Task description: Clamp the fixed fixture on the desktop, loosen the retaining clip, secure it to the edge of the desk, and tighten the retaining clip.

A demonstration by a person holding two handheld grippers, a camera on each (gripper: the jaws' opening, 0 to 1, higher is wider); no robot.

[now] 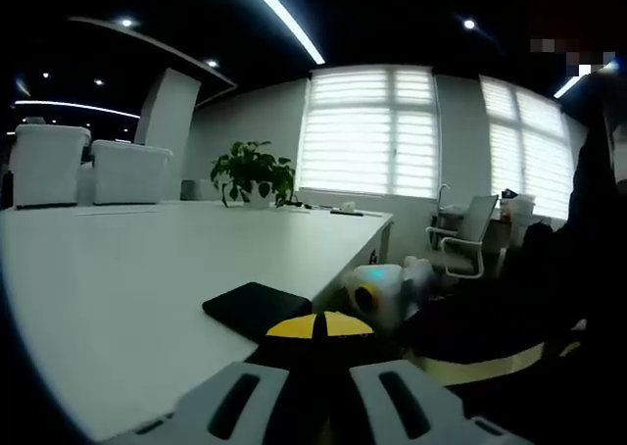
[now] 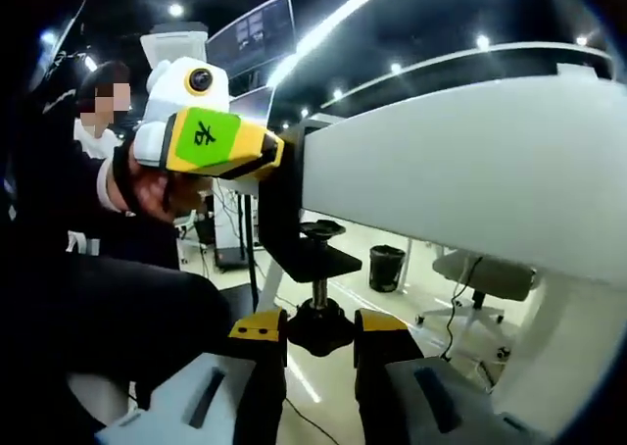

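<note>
In the right gripper view, our right gripper (image 2: pixel 320 339) has its jaws drawn narrow around the round knob (image 2: pixel 319 328) at the foot of the clamp's screw; the yellow-tipped fingers (image 2: pixel 257 325) sit at either side of it, at about 6 o'clock in the picture. We judge they grip it, though we cannot tell whether the pads press hard. From the knob the threaded screw (image 2: pixel 319 290) runs up toward 12 o'clock to a round pressure pad (image 2: pixel 321 229), which stands a little apart from the underside of the desk (image 2: pixel 441 161).

The black fixture (image 2: pixel 284 224) is a C-shaped clamp hooked over the desk edge, its back at about 10 o'clock of the knob. Its long axis, along the screw, is upright to the desk, and its open mouth faces 3 o'clock, toward the slab. Our left gripper (image 2: pixel 220 141) holds the top of it from 10 o'clock.

In the left gripper view the left gripper's (image 1: pixel 318 371) own jaws are close together on the yellow-and-black top (image 1: pixel 319 325) of the fixture at the desk edge; a flat black pad (image 1: pixel 257 306) lies just beyond, at 11 o'clock.

So we judge that the fixture is picked up, opened and placed on the edge. Tightening is left: the pad has not yet met the desk.
</note>
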